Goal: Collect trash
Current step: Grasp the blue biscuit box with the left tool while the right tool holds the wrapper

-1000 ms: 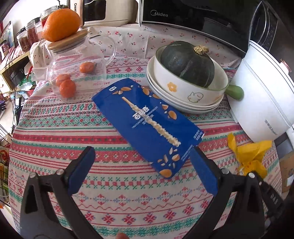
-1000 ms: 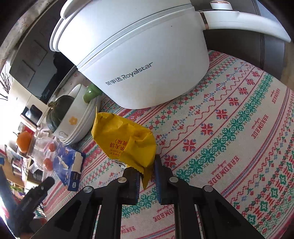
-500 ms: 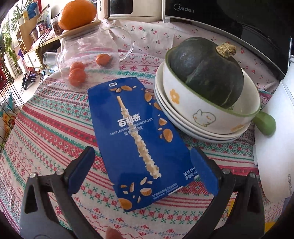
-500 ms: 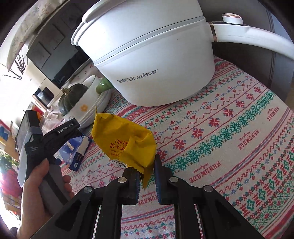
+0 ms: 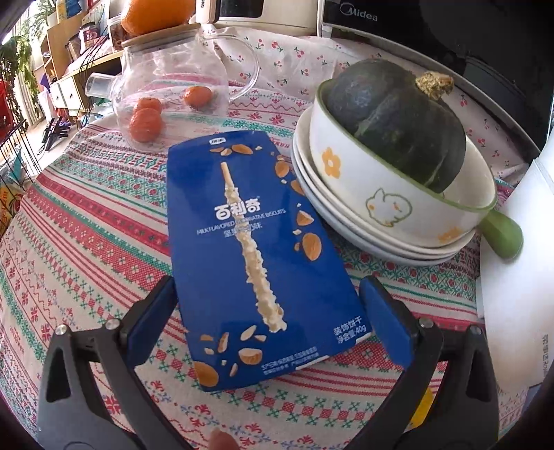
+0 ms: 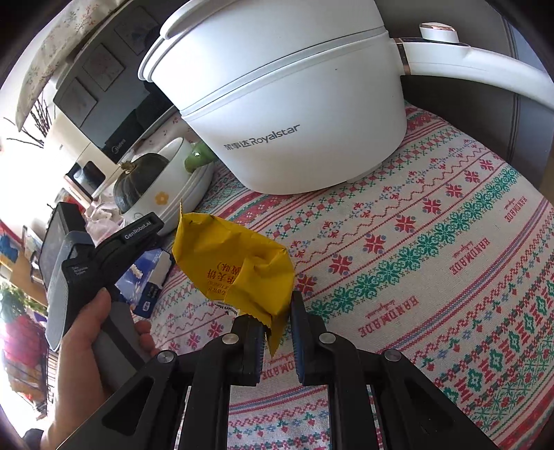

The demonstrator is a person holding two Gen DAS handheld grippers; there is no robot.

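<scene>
A flat blue biscuit box (image 5: 252,256) lies on the patterned tablecloth. My left gripper (image 5: 270,311) is open, with one blue pad on each side of the box's near end. The box also shows in the right wrist view (image 6: 149,280), partly behind the left gripper's body (image 6: 104,256). My right gripper (image 6: 277,332) is shut on a crumpled yellow wrapper (image 6: 235,266) and holds it just above the cloth.
A white Royalstar cooker (image 6: 294,104) stands behind the wrapper. A green squash (image 5: 394,121) sits in a bowl on stacked plates (image 5: 332,214) right of the box. A glass jug (image 5: 173,90) with small oranges stands at the back left. A microwave (image 5: 432,31) is behind.
My left gripper has moved forward over the table until its open pads flank the blue box. My right gripper keeps its hold on the yellow wrapper and has shifted slightly.
</scene>
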